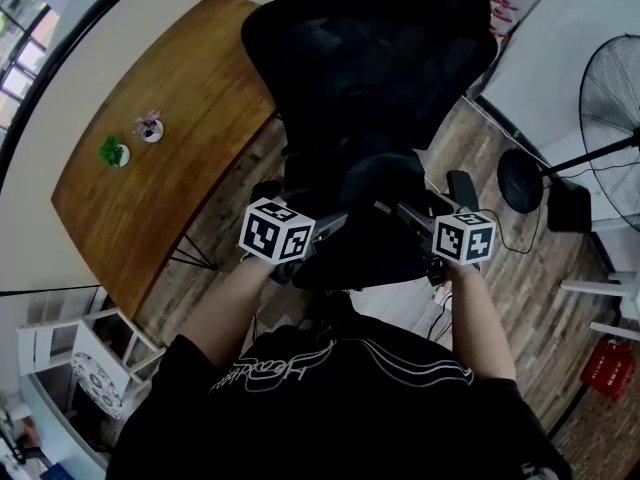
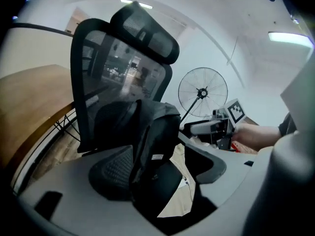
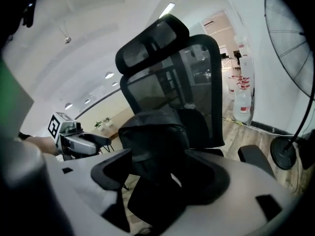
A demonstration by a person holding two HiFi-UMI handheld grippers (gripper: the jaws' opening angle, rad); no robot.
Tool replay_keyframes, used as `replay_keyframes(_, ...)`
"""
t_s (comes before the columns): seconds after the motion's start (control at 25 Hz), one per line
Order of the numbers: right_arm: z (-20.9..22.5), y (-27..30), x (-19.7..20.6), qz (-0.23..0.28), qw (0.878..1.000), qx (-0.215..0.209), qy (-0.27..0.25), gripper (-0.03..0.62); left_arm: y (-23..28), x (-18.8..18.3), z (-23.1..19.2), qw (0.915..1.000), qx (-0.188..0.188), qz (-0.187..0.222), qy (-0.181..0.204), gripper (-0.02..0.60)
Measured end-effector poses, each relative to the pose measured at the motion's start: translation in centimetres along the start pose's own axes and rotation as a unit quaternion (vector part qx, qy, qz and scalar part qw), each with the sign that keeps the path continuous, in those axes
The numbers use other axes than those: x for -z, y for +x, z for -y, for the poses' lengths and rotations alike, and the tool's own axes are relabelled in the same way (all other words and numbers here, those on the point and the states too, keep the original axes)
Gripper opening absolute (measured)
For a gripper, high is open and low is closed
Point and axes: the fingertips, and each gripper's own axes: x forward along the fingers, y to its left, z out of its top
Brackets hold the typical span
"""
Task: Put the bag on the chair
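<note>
A black backpack [image 1: 365, 198] stands upright on the seat of a black mesh office chair [image 1: 370, 58], leaning against its backrest. My left gripper [image 1: 318, 236] is at the bag's front left and my right gripper [image 1: 420, 226] at its front right, both close to it. In the left gripper view the bag [image 2: 152, 136] shows beyond my left gripper [image 2: 160, 173], whose jaws stand wide apart and do not press on it. The right gripper view shows the bag [image 3: 155, 136] past my right gripper [image 3: 162, 176], also open and holding nothing.
A wooden table [image 1: 170, 138] with two small potted plants [image 1: 113, 152] stands left of the chair. A standing fan [image 1: 615, 98] with a round base [image 1: 520, 180] is at the right. A white rack [image 1: 80, 348] is near left, a red crate [image 1: 608, 366] near right.
</note>
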Motion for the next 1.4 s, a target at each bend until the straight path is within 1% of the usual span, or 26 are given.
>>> replay_keyframes(0.04,-1.1,-0.7,0.1,0.003,1.000,-0.004,-0.006,0.282,-0.9,-0.3,0.6,0.9998,0.007,0.015,-0.005,0.339)
replay_keyframes(0.08,-2.3,-1.2,0.2,0.008,1.000,-0.009,-0.012,0.242,-2.0,-0.6,1.3,0.9992,0.016,0.034,-0.012,0.292)
replay_keyframes(0.12,-3.7,-1.9,0.3,0.014,1.000,-0.017,-0.017,0.222,-3.2,-1.0,2.2,0.9981,0.026,0.054,-0.018,0.247)
replay_keyframes(0.2,-6.6,-3.5,0.1,0.034,0.998,-0.040,-0.024,0.185,-5.6,-1.5,3.9,0.9952,0.041,0.085,-0.023,0.197)
replay_keyframes(0.28,-9.6,-5.4,-0.2,0.057,0.996,-0.070,-0.022,0.104,-7.8,-1.8,5.5,0.9932,0.050,0.104,-0.016,0.143)
replay_keyframes(0.36,-12.0,-7.3,-0.4,0.080,0.992,-0.099,-0.014,0.053,-10.0,-2.1,7.1,0.9915,0.057,0.117,-0.004,0.091)
replay_keyframes(0.44,-14.0,-9.1,-0.6,0.104,0.986,-0.128,-0.001,-0.002,-12.0,-2.3,9.1,0.9886,0.073,0.132,0.008,0.061)
replay_keyframes(0.52,-15.8,-10.9,-0.7,0.135,0.976,-0.168,0.022,-0.003,-14.1,-2.2,11.0,0.9847,0.091,0.148,0.007,0.054)
replay_keyframes(0.6,-17.5,-12.5,-0.4,0.160,0.968,-0.191,0.038,-0.003,-16.0,-1.8,12.8,0.9810,0.106,0.162,-0.002,0.049)
replay_keyframes(0.68,-19.0,-13.6,0.2,0.168,0.967,-0.192,0.024,-0.003,-17.6,-1.3,14.2,0.9779,0.118,0.172,-0.009,0.044)
replay_keyframes(0.76,-20.3,-14.3,0.6,0.168,0.967,-0.189,0.000,-0.003,-18.6,-0.9,15.2,0.9771,0.118,0.177,-0.007,0.043)
replay_keyframes(0.92,-22.6,-16.2,0.0,0.183,0.962,-0.200,-0.017,-0.003,-19.8,-0.3,16.1,0.9804,0.102,0.167,0.027,0.041)
replay_keyframes(1.04,-23.8,-16.9,-0.5,0.190,0.960,-0.205,-0.030,-0.003,-20.2,-0.5,16.4,0.9806,0.098,0.165,0.040,0.041)
replay_keyframes(1.2,-26.6,-17.6,1.7,0.190,0.957,-0.209,-0.065,-0.005,-21.8,1.4,17.2,0.9800,0.094,0.168,0.052,0.041)
replay_keyframes(1.4,-28.4,-17.0,3.8,0.175,0.956,-0.224,-0.069,-0.005,-22.5,2.9,17.3,0.9808,0.090,0.164,0.055,0.041)
